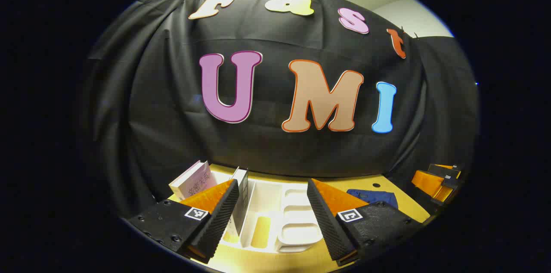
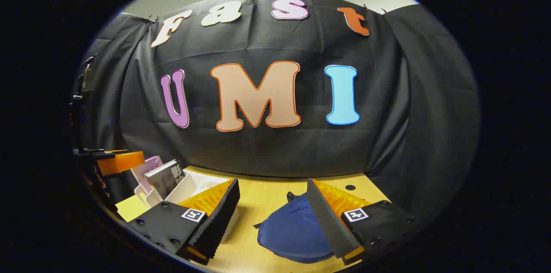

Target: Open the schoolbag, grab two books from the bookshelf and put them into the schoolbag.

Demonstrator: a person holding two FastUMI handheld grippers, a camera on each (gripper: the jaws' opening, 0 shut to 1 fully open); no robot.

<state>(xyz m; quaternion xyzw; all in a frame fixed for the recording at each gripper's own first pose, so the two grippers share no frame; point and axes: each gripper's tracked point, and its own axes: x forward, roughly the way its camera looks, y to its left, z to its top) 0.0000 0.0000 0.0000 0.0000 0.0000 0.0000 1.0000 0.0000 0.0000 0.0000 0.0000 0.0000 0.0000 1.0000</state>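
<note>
**Task barely begun: both books on the shelf, bag lying flat, tongs empty**

Status. Nothing of the task looked done. The schoolbag (image 2: 295, 232), dark blue, lay flat on the table (image 2: 267, 197) at about 6 o'clock in the right gripper view. I could not tell whether its zip was open; no gap showed in the fabric and nothing stuck out of it. Judged: still to be opened.

Books. Two stood leaning in the white bookshelf (image 1: 275, 204), at its end toward 9 o'clock in the left gripper view: a pink book (image 1: 193, 182) outermost and a darker book (image 1: 242, 195) just beside it, nearer the middle. The other compartments held no books. In the right gripper view the same pair showed at about 8 o'clock, both in the rack. Judged: neither taken yet.

Tongs. The left tongs (image 1: 272, 204) stood wide apart and held nothing; they pointed at the bookshelf, with the darker book just inside the finger on the 9 o'clock side. Contact could not be told. The right tongs (image 2: 272, 202) were likewise spread wide and empty, above the table with the schoolbag under the finger on the 3 o'clock side.

Left to do, as judged: open the bag, lift two books, place both inside.
</note>
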